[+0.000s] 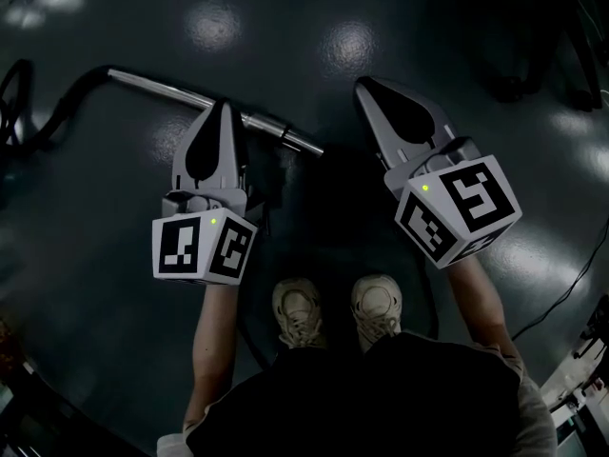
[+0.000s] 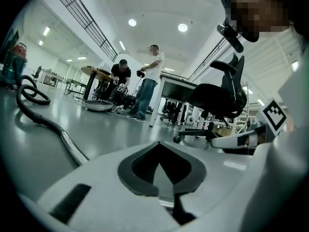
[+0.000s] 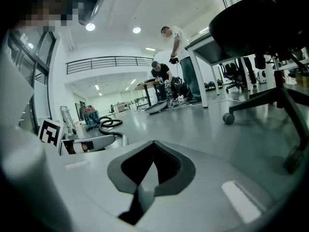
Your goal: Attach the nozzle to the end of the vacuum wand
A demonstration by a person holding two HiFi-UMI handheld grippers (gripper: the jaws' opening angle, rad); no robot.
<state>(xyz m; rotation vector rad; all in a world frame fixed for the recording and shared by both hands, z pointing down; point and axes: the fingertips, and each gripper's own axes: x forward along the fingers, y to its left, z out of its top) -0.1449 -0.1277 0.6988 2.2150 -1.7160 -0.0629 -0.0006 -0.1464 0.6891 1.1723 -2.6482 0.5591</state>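
Closest beneath the head camera are the person's dark clothing and pale shoes (image 1: 298, 310), planted on the glossy dark floor (image 1: 105, 274); standing upright explains why both tools hang well above the work.

At far left a black hose (image 1: 67, 91) curves in and joins the metal vacuum wand (image 1: 162, 86), which lies flat on the floor. The left gripper view traces that hose back to a canister vacuum (image 2: 11, 62) standing far off.

The left claw (image 1: 223, 112) comes next, held over the wand's middle without touching it. Its jaws are pressed fully together with nothing between them, and it points forward and nearly level.

The wand's open end (image 1: 310, 145) pokes out to the right of that claw, aimed toward the gap between the two tools. That seems a handy placing, since either side could reach it.

The right claw (image 1: 369, 89) is likewise closed tight and empty, tilted slightly down over bare floor, well apart from the wand.

I cannot find the nozzle in any view. With both claws empty and raised, this looks like a ready pose, with the fitting not yet started.
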